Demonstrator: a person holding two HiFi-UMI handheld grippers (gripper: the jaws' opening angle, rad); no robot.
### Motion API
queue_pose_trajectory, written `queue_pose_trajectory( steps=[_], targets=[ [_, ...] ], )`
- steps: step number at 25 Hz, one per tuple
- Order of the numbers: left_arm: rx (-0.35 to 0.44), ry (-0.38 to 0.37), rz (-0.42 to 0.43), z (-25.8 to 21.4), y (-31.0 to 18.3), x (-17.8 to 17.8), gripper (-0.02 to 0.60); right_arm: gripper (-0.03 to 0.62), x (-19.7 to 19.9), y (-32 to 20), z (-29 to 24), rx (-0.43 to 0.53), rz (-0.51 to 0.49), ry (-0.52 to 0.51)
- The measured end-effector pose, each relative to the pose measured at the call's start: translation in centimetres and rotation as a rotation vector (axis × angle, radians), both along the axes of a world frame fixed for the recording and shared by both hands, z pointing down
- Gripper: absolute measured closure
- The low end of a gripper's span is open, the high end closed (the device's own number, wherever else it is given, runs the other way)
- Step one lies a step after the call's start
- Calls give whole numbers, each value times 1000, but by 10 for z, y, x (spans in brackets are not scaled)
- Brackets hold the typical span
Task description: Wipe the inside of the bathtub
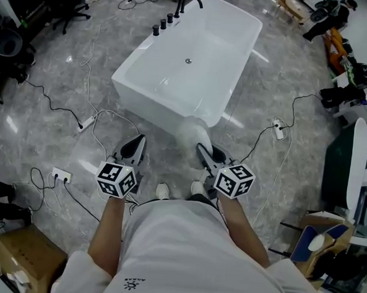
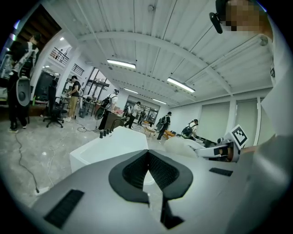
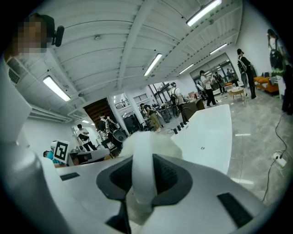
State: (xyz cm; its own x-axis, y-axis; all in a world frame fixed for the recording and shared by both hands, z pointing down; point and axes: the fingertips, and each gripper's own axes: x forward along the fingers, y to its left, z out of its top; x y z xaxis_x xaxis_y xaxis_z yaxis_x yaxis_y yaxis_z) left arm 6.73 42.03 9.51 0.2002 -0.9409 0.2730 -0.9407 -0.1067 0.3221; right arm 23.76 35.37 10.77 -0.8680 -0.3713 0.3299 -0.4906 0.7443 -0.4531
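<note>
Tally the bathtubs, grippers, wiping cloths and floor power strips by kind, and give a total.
Bathtub: 1
Grippers: 2 (left gripper, right gripper)
White cloth: 1
Power strips: 3
Total: 7

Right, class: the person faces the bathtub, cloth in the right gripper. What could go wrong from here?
1. The right gripper pinches only a narrow strap of the cloth; it could slip out while wiping.
2. A corded power strip lies on the floor near the person's feet: a trip risk.
3. The bathtub's far end, by the taps, may need a long lean.
</note>
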Motion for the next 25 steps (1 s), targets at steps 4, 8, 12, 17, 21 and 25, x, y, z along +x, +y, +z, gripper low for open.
queue_pose_trajectory(
  steps=[4,8,12,17,21,25],
  targets=[
    [10,7,-1,0,-1,-11,577,497,-21,-5,-4,24,-17,10],
    [25,4,-8,-3,-2,-21,577,497,-38,-7,-9,28,-32,4],
    [25,0,-27,-2,-7,-34,577,497,-52,-15,-12,23,-46,-10],
    [8,-1,-49,3,-13,-48,577,497,-68,-25,-6,7,-74,-4],
    [-13,-3,-61,10,-28,-62,577,497,-87,-41,2,-13,-90,-7],
    [-28,-13,-56,16,-52,-77,577,497,-105,-66,12,-48,-89,-21]
  ],
)
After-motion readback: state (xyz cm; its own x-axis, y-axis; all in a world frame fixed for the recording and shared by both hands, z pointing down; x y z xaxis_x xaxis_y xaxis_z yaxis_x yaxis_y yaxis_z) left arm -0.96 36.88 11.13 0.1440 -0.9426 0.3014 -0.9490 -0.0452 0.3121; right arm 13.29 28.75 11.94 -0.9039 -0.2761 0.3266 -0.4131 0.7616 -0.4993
